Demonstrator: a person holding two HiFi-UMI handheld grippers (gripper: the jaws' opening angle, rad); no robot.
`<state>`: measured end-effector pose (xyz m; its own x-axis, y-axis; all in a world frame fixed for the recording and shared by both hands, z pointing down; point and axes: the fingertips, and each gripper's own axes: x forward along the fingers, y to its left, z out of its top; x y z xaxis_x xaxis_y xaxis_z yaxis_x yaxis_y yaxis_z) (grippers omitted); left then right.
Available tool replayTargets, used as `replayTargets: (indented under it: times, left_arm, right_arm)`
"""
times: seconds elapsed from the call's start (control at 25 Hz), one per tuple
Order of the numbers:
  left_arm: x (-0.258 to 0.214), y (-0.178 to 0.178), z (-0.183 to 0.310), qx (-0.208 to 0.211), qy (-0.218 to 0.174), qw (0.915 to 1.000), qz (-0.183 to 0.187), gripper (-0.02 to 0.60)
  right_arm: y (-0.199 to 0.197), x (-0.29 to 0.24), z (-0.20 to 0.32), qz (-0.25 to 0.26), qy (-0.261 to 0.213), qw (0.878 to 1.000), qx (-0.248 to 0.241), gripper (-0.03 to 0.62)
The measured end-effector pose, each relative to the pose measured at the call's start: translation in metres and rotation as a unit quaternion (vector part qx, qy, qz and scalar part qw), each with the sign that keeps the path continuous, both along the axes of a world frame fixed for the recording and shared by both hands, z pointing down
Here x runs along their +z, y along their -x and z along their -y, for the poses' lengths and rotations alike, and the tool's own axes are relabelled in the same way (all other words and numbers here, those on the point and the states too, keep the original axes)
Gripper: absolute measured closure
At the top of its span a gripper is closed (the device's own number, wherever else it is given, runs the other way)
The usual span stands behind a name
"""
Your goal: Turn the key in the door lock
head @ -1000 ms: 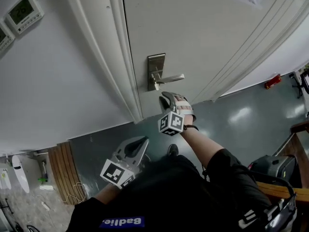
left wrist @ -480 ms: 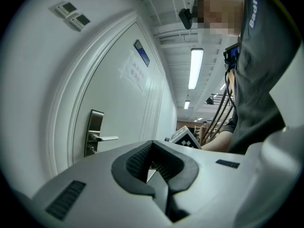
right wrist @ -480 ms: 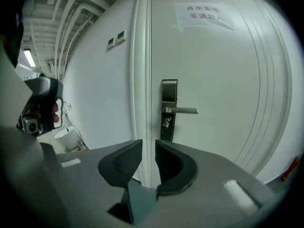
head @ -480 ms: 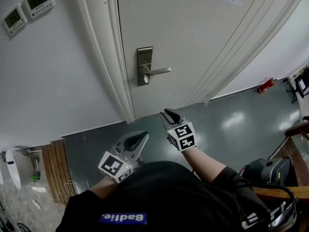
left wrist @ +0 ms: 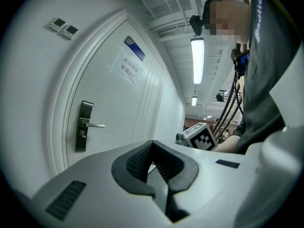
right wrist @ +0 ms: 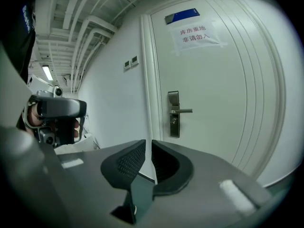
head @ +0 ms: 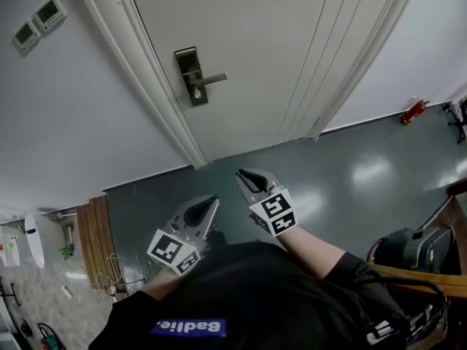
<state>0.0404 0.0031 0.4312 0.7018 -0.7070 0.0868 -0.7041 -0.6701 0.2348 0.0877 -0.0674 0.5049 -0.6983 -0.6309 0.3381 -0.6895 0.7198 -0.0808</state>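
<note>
The white door's metal lock plate (head: pixel 190 75) with its lever handle (head: pixel 211 79) is at the upper left of the head view. A small pale piece shows at the keyhole (head: pixel 195 92) under the lever; I cannot make out a key. Both grippers hang over the grey floor, well back from the door. My left gripper (head: pixel 210 201) is shut and empty, its tips meeting (left wrist: pixel 151 144). My right gripper (head: pixel 242 175) is beside it, its jaws closing with a narrow gap and nothing between them (right wrist: pixel 148 142). The lock plate (right wrist: pixel 174 114) also shows far ahead in the right gripper view.
Two wall control panels (head: pixel 38 22) hang left of the door frame (head: pixel 139 79). A paper notice (right wrist: pixel 199 34) and a blue sign (right wrist: pixel 182 15) are on the door. A red object (head: pixel 413 112) lies by the wall, a dark bag (head: pixel 416 250) at right, wooden slats (head: pixel 91 239) at left.
Both grippers have drawn back from the door. The right gripper left the spot just under the lever, rolled, and now hangs beside the left one. The lock looks farther away.
</note>
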Motion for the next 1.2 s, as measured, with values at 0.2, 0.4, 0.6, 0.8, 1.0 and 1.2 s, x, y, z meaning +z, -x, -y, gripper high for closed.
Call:
replayTargets:
  times: [0.2,0.4,0.6,0.8,1.0,1.2]
  left_arm:
    - [-0.013,-0.018,-0.034,0.010,-0.010,0.9999,0.005,0.588]
    - [-0.015,-0.011,-0.056,0.036,-0.023,0.9990,0.008,0.588]
    - [-0.018,0.011,-0.075,0.055,-0.033,0.9978,0.018,0.588]
    - [-0.011,0.025,-0.083,0.061,-0.033,0.9975,0.015,0.588]
    - [-0.008,0.035,-0.091,0.070,-0.035,0.9967,0.023,0.588]
    - [0.000,0.040,-0.097,0.078,-0.030,0.9960,0.032,0.588]
  right_arm:
    - [-0.010,-0.031,-0.056,0.029,-0.015,0.999,-0.022,0.591]
    - [0.008,-0.055,-0.094,0.032,-0.032,0.998,-0.046,0.592]
    - [0.030,-0.060,-0.118,0.044,-0.029,0.997,-0.048,0.592]
    - [0.047,-0.051,-0.123,0.043,-0.010,0.998,-0.043,0.594]
    - [0.061,-0.043,-0.131,0.061,0.014,0.997,-0.048,0.594]
    - [0.067,-0.043,-0.133,0.077,0.027,0.996,-0.041,0.594]
